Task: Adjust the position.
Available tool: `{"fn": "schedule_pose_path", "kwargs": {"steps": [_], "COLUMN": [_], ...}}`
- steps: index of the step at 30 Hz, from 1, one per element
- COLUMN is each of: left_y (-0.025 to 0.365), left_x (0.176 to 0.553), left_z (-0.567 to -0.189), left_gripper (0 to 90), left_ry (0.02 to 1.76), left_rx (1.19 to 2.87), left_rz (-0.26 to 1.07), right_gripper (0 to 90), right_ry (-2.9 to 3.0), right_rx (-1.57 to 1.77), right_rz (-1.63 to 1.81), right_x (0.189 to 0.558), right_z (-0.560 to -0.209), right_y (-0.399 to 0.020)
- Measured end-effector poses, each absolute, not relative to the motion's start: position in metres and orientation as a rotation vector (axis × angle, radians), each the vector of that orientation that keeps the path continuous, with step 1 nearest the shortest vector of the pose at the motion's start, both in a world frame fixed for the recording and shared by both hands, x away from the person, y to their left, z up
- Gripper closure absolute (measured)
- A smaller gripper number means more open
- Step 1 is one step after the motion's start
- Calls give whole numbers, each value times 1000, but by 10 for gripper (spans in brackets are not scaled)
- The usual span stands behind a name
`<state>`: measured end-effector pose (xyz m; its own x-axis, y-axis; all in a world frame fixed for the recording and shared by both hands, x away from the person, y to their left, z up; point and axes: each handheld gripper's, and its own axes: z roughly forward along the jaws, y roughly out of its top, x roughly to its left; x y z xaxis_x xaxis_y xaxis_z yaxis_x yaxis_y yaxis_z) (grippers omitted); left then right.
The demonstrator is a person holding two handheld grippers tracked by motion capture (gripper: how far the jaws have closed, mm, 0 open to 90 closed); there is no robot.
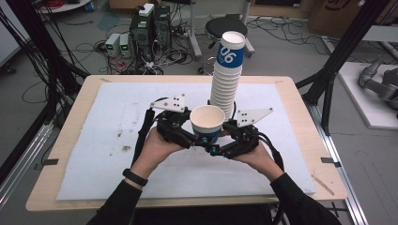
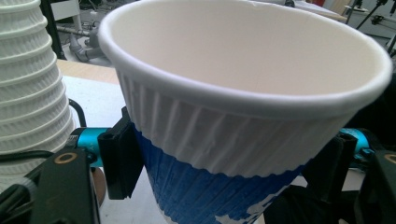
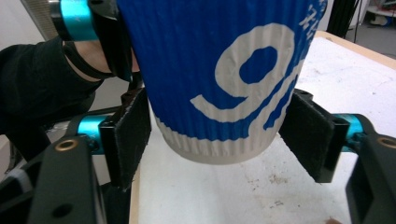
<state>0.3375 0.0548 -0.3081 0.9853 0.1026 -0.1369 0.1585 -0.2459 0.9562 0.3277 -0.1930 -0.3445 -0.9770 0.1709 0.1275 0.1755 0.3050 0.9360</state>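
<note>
Two grippers pinch one paper cup above the white mat: left gripper on its ribbed side, right gripper closed on its base. Behind stands a tall cup stack.

A light wooden table carries the scene, its bare rim showing round all four edges. A pale blue-white mat lies flat on it and covers most of the top, stopping short of each edge. The mat bears brown crumbs and smudges towards its left side. A tall stack of ribbed paper cups stands upright on the mat near the far edge, right of the middle.
</note>
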Motion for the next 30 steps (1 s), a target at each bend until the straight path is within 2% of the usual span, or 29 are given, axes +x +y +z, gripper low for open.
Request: {"fn": "schedule_pose_path", "kwargs": {"steps": [9,15,20,23,30], "left_y": [53,55,57,57,57], "left_x": [335,334,335,335,334], "left_z": [-307,-304,-303,-303,-304], "left_gripper": [224,160,161,205,229], "left_ry": [189,203,214,207,203], "left_rx": [1831,1799,1779,1777,1774], "left_rz": [-37,-27,-46,-38,-39], "right_gripper": [308,309,309,310,307], "right_ry": [-2533,-2535,-2537,-2539,-2544], "right_rx": [-321,-313,-317,-320,-321], "right_rz": [-1813,-1805,-1805,-1804,-1798], "right_x": [328,328,327,328,328], "right_z": [-345,-346,-346,-347,-347], "right_y": [-193,-193,-191,-192,-193]}}
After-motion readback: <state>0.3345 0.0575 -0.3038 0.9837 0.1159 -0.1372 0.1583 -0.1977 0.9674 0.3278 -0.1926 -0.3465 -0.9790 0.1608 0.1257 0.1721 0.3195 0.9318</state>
